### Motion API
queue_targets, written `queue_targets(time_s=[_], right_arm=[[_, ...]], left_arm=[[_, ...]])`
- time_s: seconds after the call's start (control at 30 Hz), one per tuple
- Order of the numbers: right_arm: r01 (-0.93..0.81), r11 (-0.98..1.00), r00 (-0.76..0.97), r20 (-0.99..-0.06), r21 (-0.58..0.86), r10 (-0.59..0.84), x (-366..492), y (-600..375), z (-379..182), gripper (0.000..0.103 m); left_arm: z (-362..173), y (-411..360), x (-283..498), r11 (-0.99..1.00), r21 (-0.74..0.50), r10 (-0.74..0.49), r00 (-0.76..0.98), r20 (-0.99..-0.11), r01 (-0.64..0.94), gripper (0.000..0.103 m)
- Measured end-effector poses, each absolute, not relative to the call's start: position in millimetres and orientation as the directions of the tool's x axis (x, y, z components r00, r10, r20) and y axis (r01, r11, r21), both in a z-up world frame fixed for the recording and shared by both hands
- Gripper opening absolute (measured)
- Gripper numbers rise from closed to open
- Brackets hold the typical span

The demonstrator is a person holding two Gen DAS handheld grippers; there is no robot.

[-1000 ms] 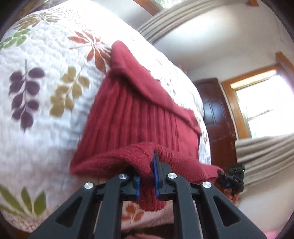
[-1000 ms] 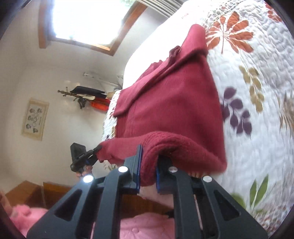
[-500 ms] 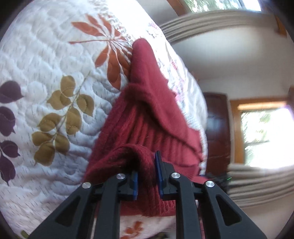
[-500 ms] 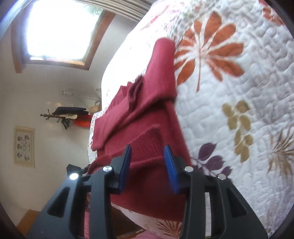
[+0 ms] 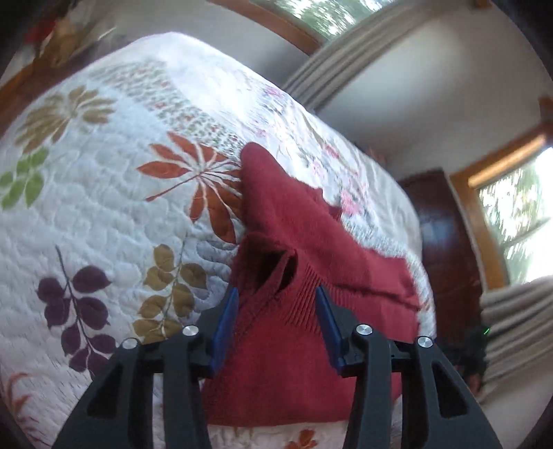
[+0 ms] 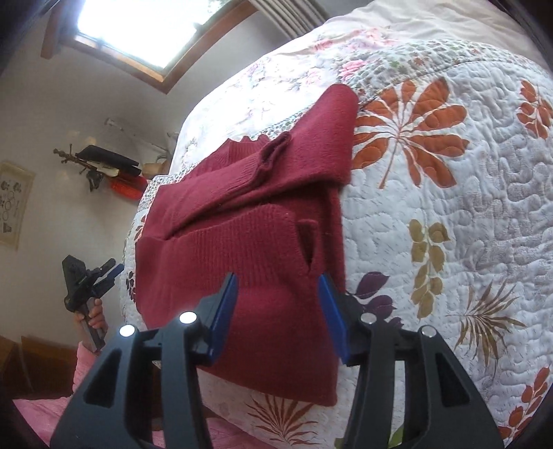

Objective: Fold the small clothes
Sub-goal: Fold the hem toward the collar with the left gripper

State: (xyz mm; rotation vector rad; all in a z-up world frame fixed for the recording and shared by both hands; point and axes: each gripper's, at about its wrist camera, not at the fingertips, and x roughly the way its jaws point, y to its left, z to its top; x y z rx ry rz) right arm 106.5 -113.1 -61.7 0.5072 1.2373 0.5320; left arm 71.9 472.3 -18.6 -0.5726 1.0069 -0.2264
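Observation:
A dark red knitted sweater [image 5: 311,262] lies folded on the white quilted bedspread [image 5: 103,214], its hem doubled up over the body and a sleeve across the top. My left gripper [image 5: 276,297] hovers open just above the near folded edge, blue pads apart with only cloth behind them. In the right wrist view the same sweater [image 6: 249,241] fills the middle. My right gripper [image 6: 278,286] is open over its near edge, holding nothing. The left gripper [image 6: 103,273] also shows there at the far left, held by a hand.
The bedspread [image 6: 449,179] carries orange, purple and olive leaf prints and falls away at the near edge. A dark wooden door [image 5: 446,241] and curtains [image 5: 511,311] stand beyond the bed. A window [image 6: 145,31] and wall hooks [image 6: 103,165] show on the other side.
Both grippers let go of the sweater's folded edge and pulled back; the right opened first, then the left. The fold now rests flat on the sweater's body.

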Motion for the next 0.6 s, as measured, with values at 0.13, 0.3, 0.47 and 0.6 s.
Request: queue_targets(time_s=[0.13,0.3,0.47,0.6], right_arm=[[-0.116,0.781,0.227,-0.749,0.614,0.622,108,-102,-65,0.052],[-0.114,0.793,0.206,-0.767,0.598,0.608,103,-96,-71,0.053],[-0.101,0.802,0.21,-0.775,0.589,0.596,100,-100,-73,0.054],[-0.101,0.803,0.213,-0.775,0.587,0.594,100,-103,-73,0.055]], left_arm=[[-21,449,77,0.918,-0.394,-0.366,0.472,-0.802,0.042,0.049],[-30,424,94,0.943,-0.302,-0.332,0.435,-0.837,0.138,0.049],[-45,411,111,0.951,-0.269,-0.309,0.379,-0.872,0.154,0.05],[-53,411,118,0.952,-0.276,-0.307,0.365,-0.879,0.135,0.048]])
